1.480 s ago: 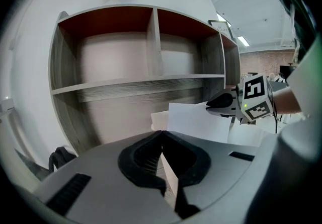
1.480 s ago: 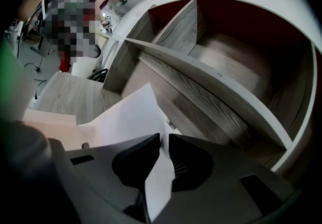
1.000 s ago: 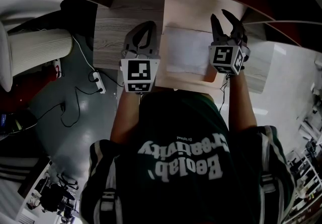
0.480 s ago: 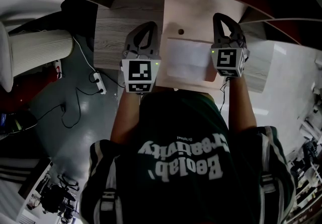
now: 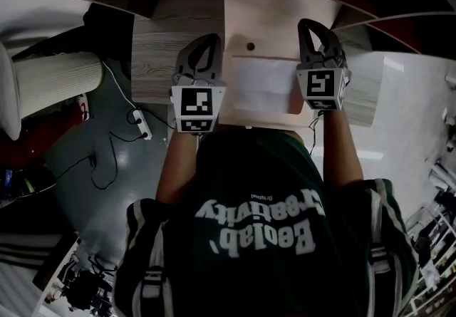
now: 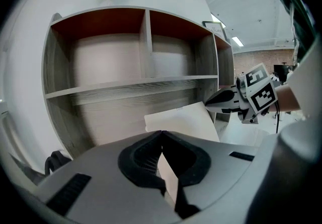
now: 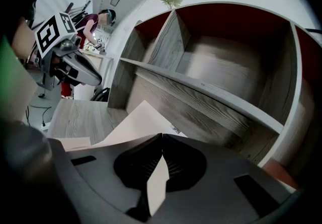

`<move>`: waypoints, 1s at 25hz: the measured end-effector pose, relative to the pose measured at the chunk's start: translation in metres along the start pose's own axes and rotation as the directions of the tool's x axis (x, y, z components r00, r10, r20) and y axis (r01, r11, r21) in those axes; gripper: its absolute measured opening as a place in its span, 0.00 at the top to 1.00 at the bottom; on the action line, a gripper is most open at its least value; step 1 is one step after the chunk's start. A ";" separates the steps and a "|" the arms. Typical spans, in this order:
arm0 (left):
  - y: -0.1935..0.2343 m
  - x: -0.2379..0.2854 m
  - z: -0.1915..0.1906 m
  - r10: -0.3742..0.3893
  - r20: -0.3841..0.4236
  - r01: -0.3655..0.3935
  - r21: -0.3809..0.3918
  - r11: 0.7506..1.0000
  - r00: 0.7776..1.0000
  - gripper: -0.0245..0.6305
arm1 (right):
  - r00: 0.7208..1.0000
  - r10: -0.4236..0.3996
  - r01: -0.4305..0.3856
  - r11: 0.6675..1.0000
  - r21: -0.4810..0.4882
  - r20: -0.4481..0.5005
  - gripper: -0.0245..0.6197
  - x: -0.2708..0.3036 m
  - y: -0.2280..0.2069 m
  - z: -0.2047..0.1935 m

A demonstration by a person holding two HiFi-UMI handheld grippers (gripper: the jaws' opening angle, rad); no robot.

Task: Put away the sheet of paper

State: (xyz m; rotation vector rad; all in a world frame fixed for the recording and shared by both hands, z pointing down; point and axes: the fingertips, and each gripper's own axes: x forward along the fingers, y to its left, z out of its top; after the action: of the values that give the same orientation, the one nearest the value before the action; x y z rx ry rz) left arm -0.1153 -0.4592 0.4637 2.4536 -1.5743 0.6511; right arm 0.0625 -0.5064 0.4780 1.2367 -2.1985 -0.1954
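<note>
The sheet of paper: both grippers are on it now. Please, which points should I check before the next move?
1. Left gripper shut on the left edge of the sheet of paper: ok.
2. Right gripper shut on the sheet's right edge: ok.
3. Sheet free of folds or tears: cannot tell from these views.
4. Shelf compartments ahead hold nothing visible: ok.
5. Small dark spot on the desk beyond the sheet, possibly in the path: cannot tell what it is.
</note>
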 end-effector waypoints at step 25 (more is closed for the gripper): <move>-0.086 -0.013 -0.014 -0.020 -0.045 0.022 0.043 0.999 0.999 0.93 | 0.853 0.495 -0.435 0.849 0.300 -0.165 0.91 -0.002 0.130 -0.112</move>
State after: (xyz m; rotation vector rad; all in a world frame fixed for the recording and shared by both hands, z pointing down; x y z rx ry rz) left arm -0.0471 -0.4057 0.4794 2.4653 -1.5317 0.7393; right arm 0.0328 -0.4147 0.6198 0.7519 -2.2797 0.4245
